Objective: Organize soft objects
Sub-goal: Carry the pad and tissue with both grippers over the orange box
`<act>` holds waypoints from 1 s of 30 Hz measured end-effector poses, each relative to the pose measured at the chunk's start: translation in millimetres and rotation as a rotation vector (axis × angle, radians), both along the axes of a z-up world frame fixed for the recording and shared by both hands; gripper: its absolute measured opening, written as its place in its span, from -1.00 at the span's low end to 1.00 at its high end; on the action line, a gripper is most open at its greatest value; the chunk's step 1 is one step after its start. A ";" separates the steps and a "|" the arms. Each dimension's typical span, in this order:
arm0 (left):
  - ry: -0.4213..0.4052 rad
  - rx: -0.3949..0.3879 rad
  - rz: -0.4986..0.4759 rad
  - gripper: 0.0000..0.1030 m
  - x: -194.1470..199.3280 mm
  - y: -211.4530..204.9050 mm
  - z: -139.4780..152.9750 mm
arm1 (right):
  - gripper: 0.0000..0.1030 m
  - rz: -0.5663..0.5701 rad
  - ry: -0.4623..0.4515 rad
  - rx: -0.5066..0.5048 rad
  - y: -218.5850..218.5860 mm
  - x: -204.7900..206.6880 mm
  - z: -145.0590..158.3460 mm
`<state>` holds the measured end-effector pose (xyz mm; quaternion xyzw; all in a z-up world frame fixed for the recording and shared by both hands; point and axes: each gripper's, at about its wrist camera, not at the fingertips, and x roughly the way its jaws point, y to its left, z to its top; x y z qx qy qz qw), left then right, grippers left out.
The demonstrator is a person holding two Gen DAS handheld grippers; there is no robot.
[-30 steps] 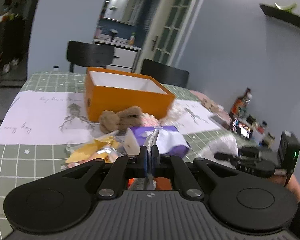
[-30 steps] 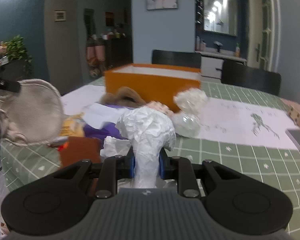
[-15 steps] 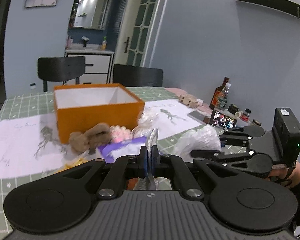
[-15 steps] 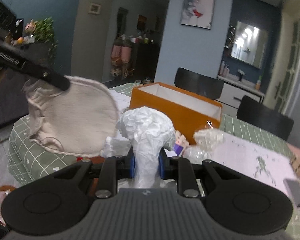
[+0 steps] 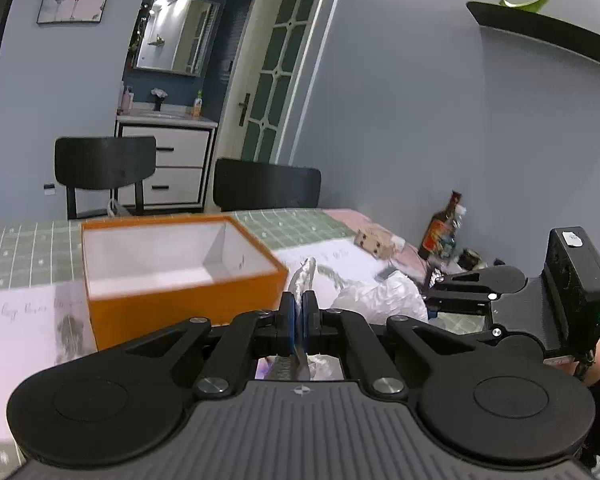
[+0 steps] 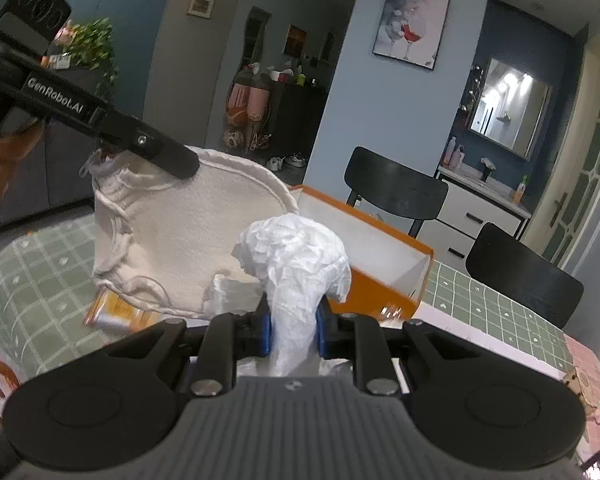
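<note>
Both tools grip cloths above the orange box [image 5: 172, 280] rim (seemingly clear).

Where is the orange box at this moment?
In the left wrist view the orange box stands open on the table, left of the left tongs, before two black chairs.

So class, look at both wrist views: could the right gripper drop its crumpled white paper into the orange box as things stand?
Probably yes. The right gripper holds the crumpled white paper above the table, the orange box lies just ahead with its top open, and nothing seems to block the way. The cloth pad hangs to one side.
</note>
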<state>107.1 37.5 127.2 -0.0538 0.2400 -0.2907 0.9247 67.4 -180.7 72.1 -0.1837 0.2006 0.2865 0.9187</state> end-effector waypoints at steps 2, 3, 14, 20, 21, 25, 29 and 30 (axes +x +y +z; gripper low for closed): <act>-0.002 -0.007 0.016 -0.93 18.3 -1.2 7.8 | -0.64 -0.004 0.012 0.017 1.0 19.5 10.1; 0.001 -0.011 0.025 -0.93 27.1 -0.7 10.8 | -0.64 -0.006 0.018 0.023 2.7 29.1 14.7; 0.038 -0.004 0.164 -0.93 128.0 8.6 35.2 | -0.64 -0.073 0.128 0.073 39.0 147.9 39.3; 0.106 0.020 0.234 -0.93 172.9 14.3 16.6 | -0.64 -0.132 0.177 0.048 64.3 202.4 30.9; 0.108 0.028 0.244 -0.93 178.7 15.3 13.7 | -0.64 -0.144 0.186 0.039 68.4 210.1 27.6; 0.139 0.076 0.279 -0.93 202.9 14.5 -2.6 | -0.64 -0.183 0.225 0.002 80.2 244.8 14.8; 0.166 0.102 0.305 -0.93 221.8 17.4 -14.6 | -0.64 -0.213 0.299 0.042 87.2 277.2 -1.5; 0.174 0.109 0.309 -0.93 225.5 17.8 -17.7 | -0.64 -0.217 0.317 0.057 86.6 280.6 -6.3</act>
